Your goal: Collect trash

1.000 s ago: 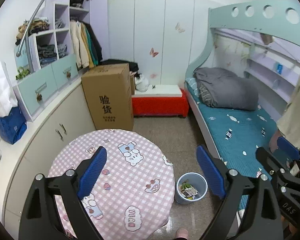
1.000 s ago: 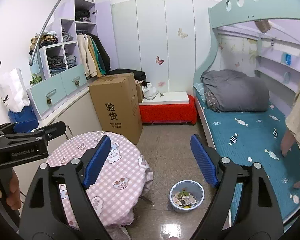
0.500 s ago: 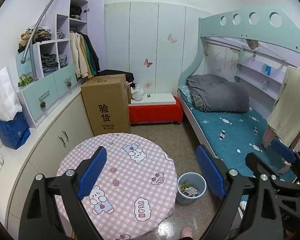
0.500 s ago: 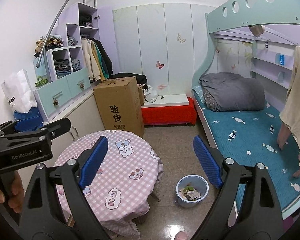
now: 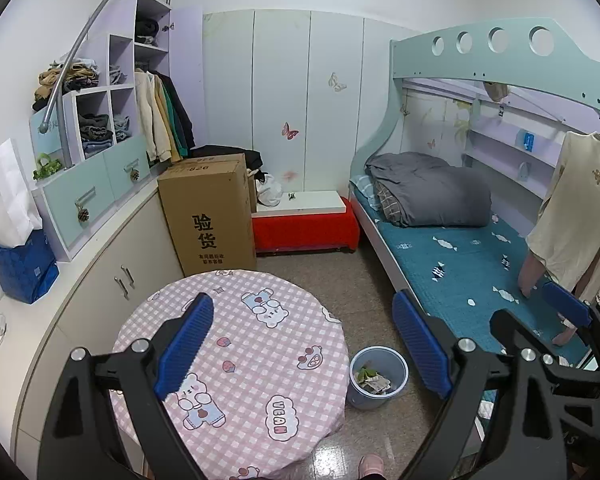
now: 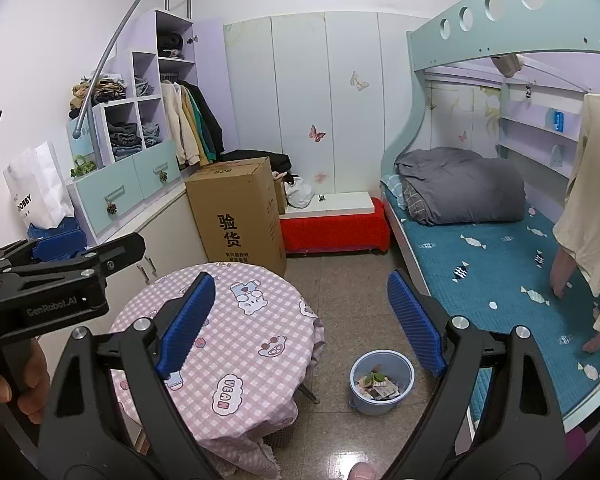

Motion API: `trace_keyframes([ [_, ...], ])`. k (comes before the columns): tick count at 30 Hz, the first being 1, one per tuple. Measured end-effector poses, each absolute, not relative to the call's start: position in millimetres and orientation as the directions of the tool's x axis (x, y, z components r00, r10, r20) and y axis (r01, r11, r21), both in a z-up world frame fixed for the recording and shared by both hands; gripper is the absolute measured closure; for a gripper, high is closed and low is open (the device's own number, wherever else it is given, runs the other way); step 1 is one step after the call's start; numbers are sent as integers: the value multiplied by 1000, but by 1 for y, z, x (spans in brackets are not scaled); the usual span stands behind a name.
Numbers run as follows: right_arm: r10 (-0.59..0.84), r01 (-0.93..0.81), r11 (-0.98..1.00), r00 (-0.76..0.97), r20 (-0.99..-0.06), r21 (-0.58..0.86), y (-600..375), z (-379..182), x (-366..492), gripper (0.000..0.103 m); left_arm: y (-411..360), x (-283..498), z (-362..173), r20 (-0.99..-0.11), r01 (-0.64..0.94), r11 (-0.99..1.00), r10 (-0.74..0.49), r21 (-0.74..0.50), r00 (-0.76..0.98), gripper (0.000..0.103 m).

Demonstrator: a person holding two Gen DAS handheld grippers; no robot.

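Note:
A light blue trash bin (image 5: 370, 398) stands on the floor between the round table (image 5: 260, 360) and the bed, holding paper scraps and a green bit (image 5: 374, 380). My left gripper (image 5: 302, 344) hangs open above the table's edge, nothing between its blue pads. In the right wrist view the bin (image 6: 374, 406) sits low, just right of centre, and my right gripper (image 6: 302, 320) is open and empty, well above it. A hand holds the left gripper (image 6: 100, 248) at the left. The right gripper (image 5: 540, 316) shows over the bed's edge.
The table wears a pink checked cloth (image 6: 252, 332). A tall cardboard box (image 5: 212, 216) and a red bench (image 5: 304, 228) stand behind it, cupboards (image 5: 100, 272) along the left wall, a bunk bed (image 5: 460, 264) on the right. A cream shirt (image 5: 576, 216) hangs beside the bed.
Both grippers have drawn back from the table and bin, so more of the room shows. The cream shirt has come further into view at the right. Both stay empty.

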State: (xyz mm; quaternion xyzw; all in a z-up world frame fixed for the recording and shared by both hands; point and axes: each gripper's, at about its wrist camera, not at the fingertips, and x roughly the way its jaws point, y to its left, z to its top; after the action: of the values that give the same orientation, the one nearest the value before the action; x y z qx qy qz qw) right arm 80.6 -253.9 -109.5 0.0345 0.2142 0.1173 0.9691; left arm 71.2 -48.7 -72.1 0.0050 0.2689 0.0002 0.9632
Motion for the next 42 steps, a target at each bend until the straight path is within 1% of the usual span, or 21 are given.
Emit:
trace_keyframes([
  [11,245,-215,969,886,-394,120,-261,-102,75,16,-51,69,-68,-509,-5,1000,7,4,861,14],
  [42,216,-180,975,896,-389,127,-280,-100,68,16,-78,68,-67,-510,40,999,-29,10,860,14],
])
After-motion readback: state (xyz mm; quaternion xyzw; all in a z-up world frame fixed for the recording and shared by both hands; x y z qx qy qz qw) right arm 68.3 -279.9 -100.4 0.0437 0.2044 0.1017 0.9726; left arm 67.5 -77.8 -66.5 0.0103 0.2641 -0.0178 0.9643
